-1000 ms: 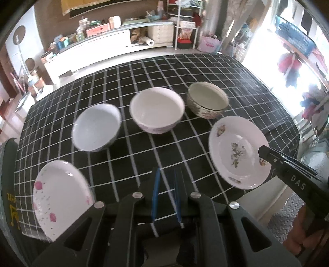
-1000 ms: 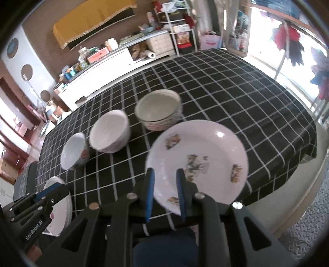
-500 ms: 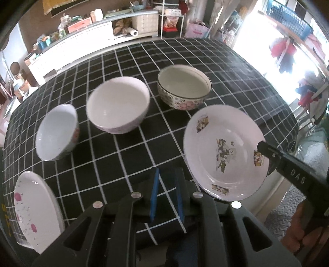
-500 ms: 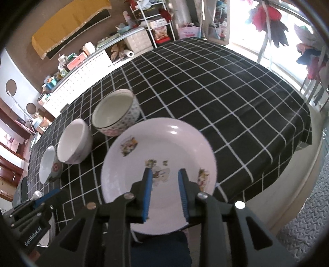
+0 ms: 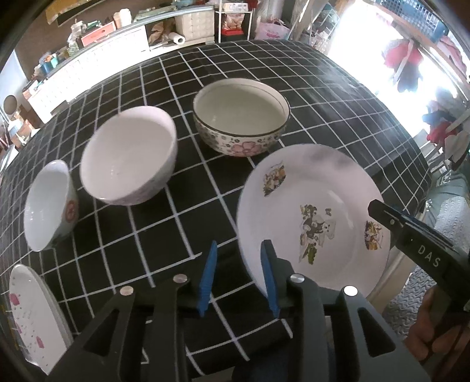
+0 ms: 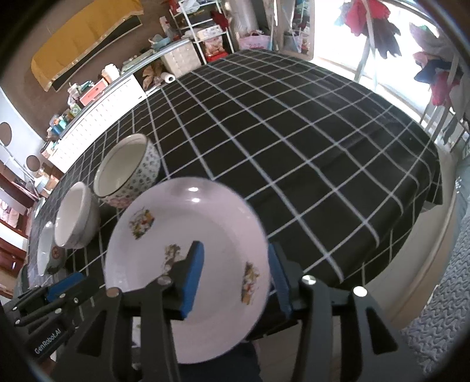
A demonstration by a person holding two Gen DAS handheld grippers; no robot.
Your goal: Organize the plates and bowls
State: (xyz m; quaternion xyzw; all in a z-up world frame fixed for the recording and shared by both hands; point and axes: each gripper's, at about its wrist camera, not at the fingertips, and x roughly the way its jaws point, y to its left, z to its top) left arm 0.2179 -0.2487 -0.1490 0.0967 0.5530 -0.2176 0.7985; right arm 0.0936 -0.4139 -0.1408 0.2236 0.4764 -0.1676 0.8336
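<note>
A white plate with flower decals point(image 5: 314, 217) point(image 6: 188, 232) lies at the table's near right edge. My right gripper point(image 6: 235, 273) is open, its jaws astride the plate's near right rim, one finger over the plate and one outside it. In the left wrist view the right gripper point(image 5: 417, 244) reaches over the plate's right edge. My left gripper point(image 5: 238, 273) is open and empty, just left of the plate. A floral bowl point(image 5: 241, 117) point(image 6: 127, 170), a plain white bowl point(image 5: 129, 155) point(image 6: 76, 220) and a small bowl with a red mark point(image 5: 50, 202) stand in a row. A pink-speckled plate point(image 5: 32, 317) lies at near left.
The table wears a black cloth with a white grid point(image 5: 337, 97) point(image 6: 293, 132); its right half holds nothing but cloth. White cabinets with clutter point(image 5: 102, 38) line the far wall. Clothes hang by the bright window point(image 6: 382, 26). The left gripper shows at lower left in the right wrist view point(image 6: 55, 299).
Both grippers moved forward and right toward the decal plate. Both have opened wider. The right gripper's jaws now straddle the plate's rim.
</note>
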